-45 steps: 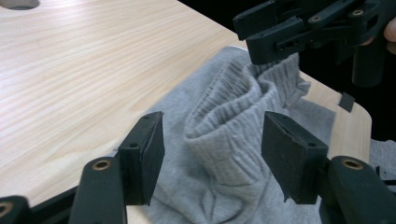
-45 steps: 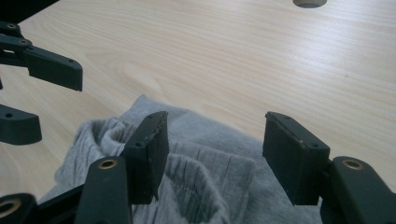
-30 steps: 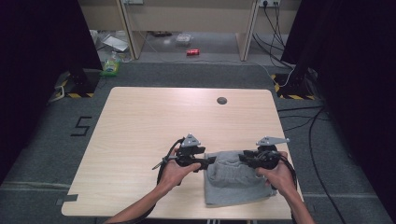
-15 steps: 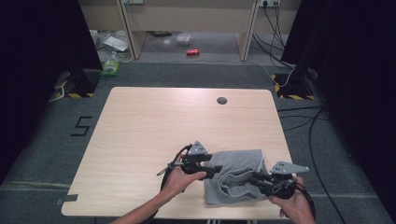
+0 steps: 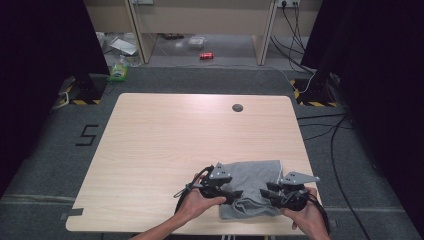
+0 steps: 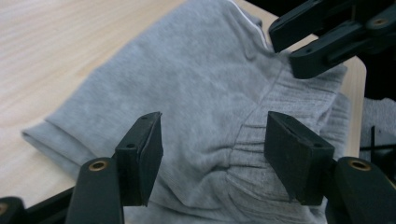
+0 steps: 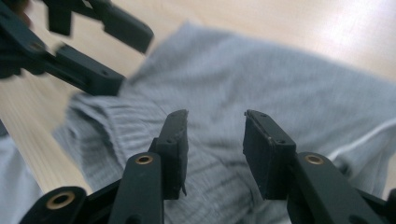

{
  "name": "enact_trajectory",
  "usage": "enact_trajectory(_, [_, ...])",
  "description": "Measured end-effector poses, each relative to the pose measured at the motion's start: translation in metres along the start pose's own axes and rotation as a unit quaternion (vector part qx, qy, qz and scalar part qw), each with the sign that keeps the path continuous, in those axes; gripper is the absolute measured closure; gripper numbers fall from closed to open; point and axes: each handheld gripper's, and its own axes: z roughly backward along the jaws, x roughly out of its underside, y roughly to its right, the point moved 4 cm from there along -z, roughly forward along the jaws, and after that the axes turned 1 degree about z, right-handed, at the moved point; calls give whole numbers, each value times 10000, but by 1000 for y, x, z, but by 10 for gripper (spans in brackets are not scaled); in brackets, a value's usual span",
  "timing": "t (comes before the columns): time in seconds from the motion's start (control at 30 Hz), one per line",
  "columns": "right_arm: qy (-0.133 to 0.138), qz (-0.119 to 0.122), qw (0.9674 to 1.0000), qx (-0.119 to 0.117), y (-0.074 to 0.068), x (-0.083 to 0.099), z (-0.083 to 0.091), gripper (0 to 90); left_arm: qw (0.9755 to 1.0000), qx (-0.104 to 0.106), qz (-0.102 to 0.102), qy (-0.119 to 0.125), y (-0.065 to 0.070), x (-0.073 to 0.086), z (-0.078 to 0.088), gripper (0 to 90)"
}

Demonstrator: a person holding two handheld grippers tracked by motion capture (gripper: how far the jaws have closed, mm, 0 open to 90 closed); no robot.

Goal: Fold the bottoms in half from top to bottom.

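Closest to me, at the near edge of the table (image 5: 150, 150), I have both hands down on the folded grey garment (image 5: 252, 182), which lies on the wood at the near right, its front hem almost at the table's lip. My left gripper (image 5: 235, 194) comes in from the garment's left side, jaws spread apart over the cloth; in the left gripper view the left gripper (image 6: 212, 149) has its black pads standing clear of the grey garment (image 6: 196, 93), with the gathered ribbed band lying loose between them, nothing pinched. My right gripper (image 5: 270, 192) sits at the garment's near right corner, and its jaws have just been opening; in the right gripper view the right gripper (image 7: 215, 149) shows a plain gap between the pads above the ribbed part of the grey garment (image 7: 280, 88), so it is released, not gripping. The two sets of jaws point toward each other, near but apart. Farther out, the tabletop runs bare up to a small dark round cap (image 5: 237, 107) near the far edge.
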Motion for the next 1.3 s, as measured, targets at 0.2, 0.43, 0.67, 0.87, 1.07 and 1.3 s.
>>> enact_trajectory(0.2, [-321, -44, 9995, 43, 0, 22, 0, 613, 9996, -34, -263, -110, 15, 16, -4, 345])
enact_trajectory(0.43, [-439, -9, 9989, 167, -1, 31, -3, 607, 9987, -157, -471, -79, 23, 24, -7, 346])
enact_trajectory(0.67, [-173, -77, 9996, 223, 0, 21, 2, 493, 9996, -170, -202, 135, 12, 11, 5, 310])
enact_trajectory(0.87, [5, -128, 9991, 399, 10, 9, 0, 441, 9989, -423, -7, 196, -13, 2, 14, 283])
enact_trajectory(1.07, [37, -89, 9986, 520, 12, 3, -4, 415, 9965, -761, 330, 111, -48, 3, 11, 263])
enact_trajectory(1.3, [107, -178, 9974, 694, 16, 6, -3, 365, 9945, -887, 562, 49, -69, 3, 4, 246])
